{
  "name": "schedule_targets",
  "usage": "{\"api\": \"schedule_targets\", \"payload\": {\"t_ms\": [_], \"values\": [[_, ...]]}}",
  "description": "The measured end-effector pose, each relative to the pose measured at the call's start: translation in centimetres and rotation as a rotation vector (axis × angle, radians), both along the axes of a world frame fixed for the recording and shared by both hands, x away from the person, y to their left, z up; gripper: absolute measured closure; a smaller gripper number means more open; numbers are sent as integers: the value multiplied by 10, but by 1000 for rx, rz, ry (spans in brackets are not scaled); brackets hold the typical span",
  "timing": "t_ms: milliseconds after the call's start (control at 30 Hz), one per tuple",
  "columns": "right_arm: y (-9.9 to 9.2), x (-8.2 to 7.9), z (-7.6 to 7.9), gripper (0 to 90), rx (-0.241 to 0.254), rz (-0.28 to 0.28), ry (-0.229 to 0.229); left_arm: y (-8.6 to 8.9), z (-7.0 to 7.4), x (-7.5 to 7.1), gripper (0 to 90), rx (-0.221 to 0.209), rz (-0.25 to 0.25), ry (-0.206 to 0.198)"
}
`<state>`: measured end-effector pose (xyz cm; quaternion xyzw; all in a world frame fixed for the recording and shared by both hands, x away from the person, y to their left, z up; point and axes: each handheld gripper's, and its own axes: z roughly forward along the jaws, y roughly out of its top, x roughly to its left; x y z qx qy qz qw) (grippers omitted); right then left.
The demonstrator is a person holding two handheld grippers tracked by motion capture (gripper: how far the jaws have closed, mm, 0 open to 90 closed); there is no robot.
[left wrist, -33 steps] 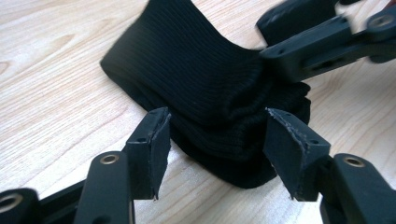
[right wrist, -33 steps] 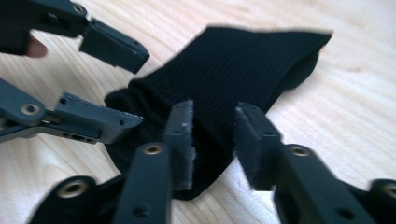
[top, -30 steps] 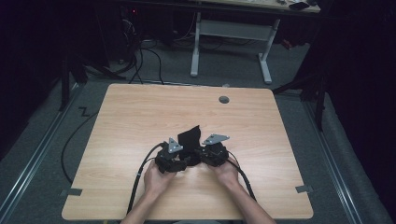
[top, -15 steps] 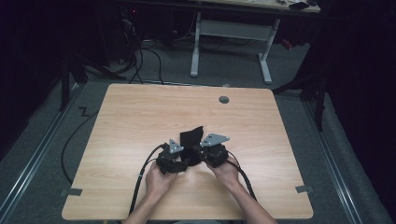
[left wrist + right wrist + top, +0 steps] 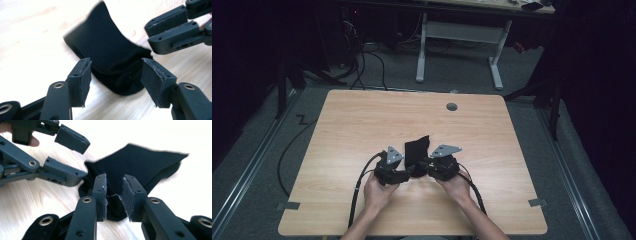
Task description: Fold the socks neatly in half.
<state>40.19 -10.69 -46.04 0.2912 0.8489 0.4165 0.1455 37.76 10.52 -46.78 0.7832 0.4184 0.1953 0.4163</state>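
Both forearms came in from the bottom of the high view, hands close together near the table's front edge. Left gripper (image 5: 116, 75) sat with its jaws well apart, pads not pressing on anything. Right gripper (image 5: 115, 195) had its jaws much narrower, a slim gap between the pads, and they'd just been opening. The two grippers were angled in toward each other, tips nearly meeting

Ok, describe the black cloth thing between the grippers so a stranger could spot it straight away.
Start at the wooden table and go to its near middle, where two hands meet. Between the left gripper and the right gripper lies a small black ribbed fabric piece, soft and matte beside hard jaws.
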Motion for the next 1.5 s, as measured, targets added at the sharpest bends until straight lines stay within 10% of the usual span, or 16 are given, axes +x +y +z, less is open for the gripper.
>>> {"api": "schedule_targets", "payload": {"t_ms": [233, 400, 600, 833, 1500], "values": [[9, 14, -2, 728, -6, -53, 27, 3, -1, 25, 431, -32, 46, 46], [16, 20, -16, 691, -21, -70, 62, -7, -21, 24, 428, 68, 12, 90], [22, 22, -24, 654, -28, -58, 82, -6, -21, 19, 417, 78, -10, 91], [17, 19, -32, 575, -4, -53, 114, 8, -12, 27, 430, -4, 39, 105], [12, -5, -40, 519, -31, -36, 21, -11, -13, 85, 393, 49, 66, 206]]}}
